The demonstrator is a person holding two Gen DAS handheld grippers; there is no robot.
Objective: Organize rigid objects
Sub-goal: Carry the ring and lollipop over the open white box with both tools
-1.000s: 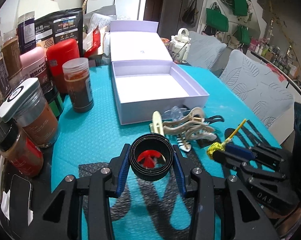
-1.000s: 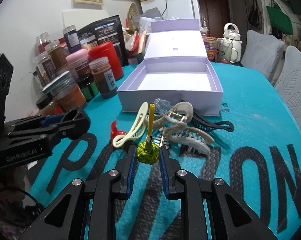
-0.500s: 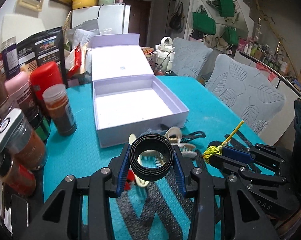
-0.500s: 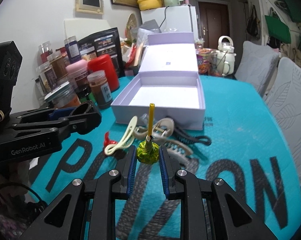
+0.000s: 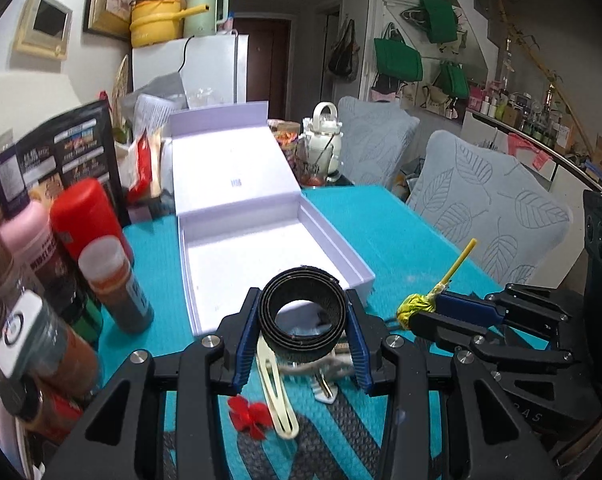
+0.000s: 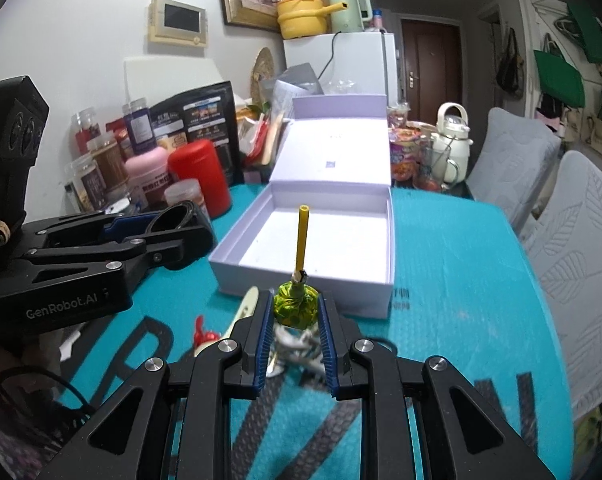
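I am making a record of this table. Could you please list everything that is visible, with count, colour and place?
box: 1, pale lilac, open, empty, table centre
black ring: 1, in left tool
lollipop: 1, green wrapper, yellow stick, in right tool
hair clips: several, cream, beneath the tools
red flower piece: 1, beside the clips
jars and canisters: many, mixed colours, left side
table mat: 1, teal
left tool: 1, black and blue
right tool: 1, black and blue

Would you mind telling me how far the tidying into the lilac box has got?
Done: nothing yet; the lilac box looks bare inside. In hand: the left gripper is shut on a black ring, and the right gripper is shut on a yellow-green wrapped lollipop. Left: both need dropping in, then the cream hair clip, the red clip and other clips on the teal mat.
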